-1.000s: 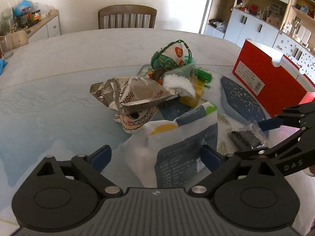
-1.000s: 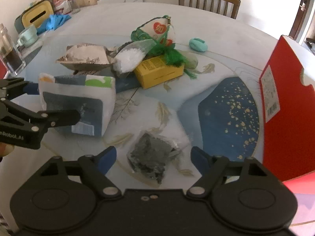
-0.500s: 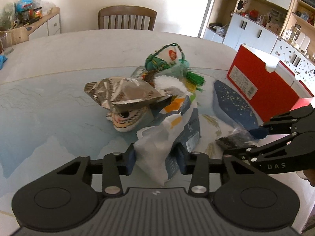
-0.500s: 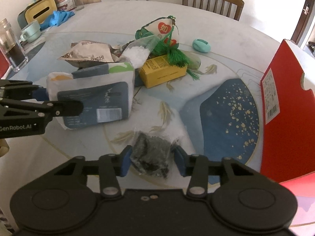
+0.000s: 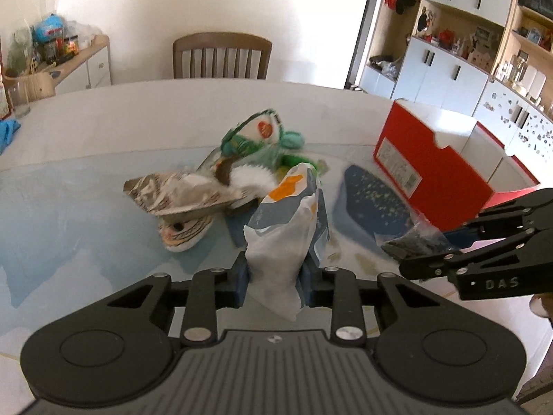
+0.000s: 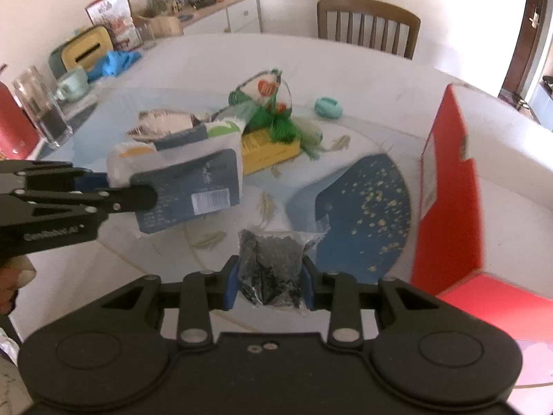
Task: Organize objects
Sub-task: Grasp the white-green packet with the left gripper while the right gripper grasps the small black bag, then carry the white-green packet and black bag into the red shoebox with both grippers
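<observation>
Left claw (image 5: 274, 276) is closing on a grey-and-white plastic food pouch (image 5: 287, 228); right claw (image 6: 268, 282) is closing on a clear packet of dark granules (image 6: 269, 259). Both hang clear of the worktop (image 5: 86, 131), near its front edge (presumably bound for the open red cardboard box (image 5: 432, 173)).

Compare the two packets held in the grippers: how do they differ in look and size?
The grey-and-white pouch in the left gripper is opaque, printed, with a barcode label; the small clear bag in the right gripper is see-through and shows dark granules. The pouch is clearly larger and sticks far past the pads; the bag barely does. The pouch is squeezed at one end, the bag across its middle. Both are soft packets, pinched by closing jaws.
</observation>
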